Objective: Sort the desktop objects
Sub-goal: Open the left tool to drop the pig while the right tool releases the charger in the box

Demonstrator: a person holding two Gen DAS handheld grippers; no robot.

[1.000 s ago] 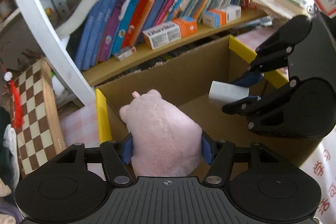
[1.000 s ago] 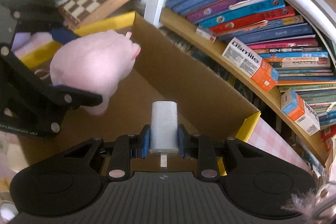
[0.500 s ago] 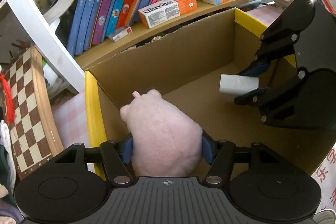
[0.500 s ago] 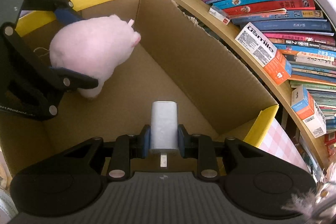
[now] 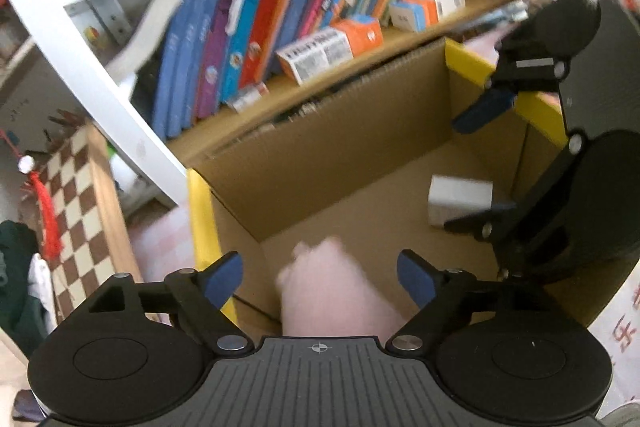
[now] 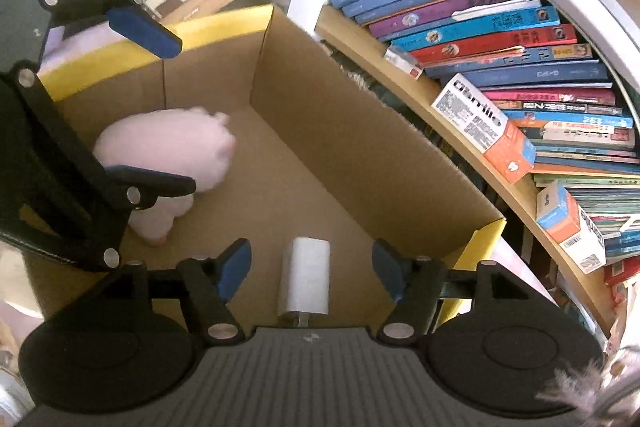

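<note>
At the far left a brown-and-cream chessboard [image 5: 76, 211] leans by a red tassel [image 5: 44, 211], beside the white post of a wooden bookshelf [image 5: 304, 91] packed with blue, purple and red books [image 5: 248, 27] and a couple of orange-and-white cartons [image 5: 328, 47]. In front of the shelf sits an open cardboard box [image 5: 360, 123] with yellow-taped rims, its bare brown floor taking up the middle of both views. The left gripper [image 5: 320, 279] hangs over the box's left end, jaws opening, blue pads clear of the pink plush toy [image 6: 168, 155] — it lies blurred on the box floor between them. Further right, the right gripper [image 6: 312, 271] is opening too, and the white charger block [image 6: 306, 275] sits loose between its spread fingers at the box's right end — neither pad touches it.
</note>
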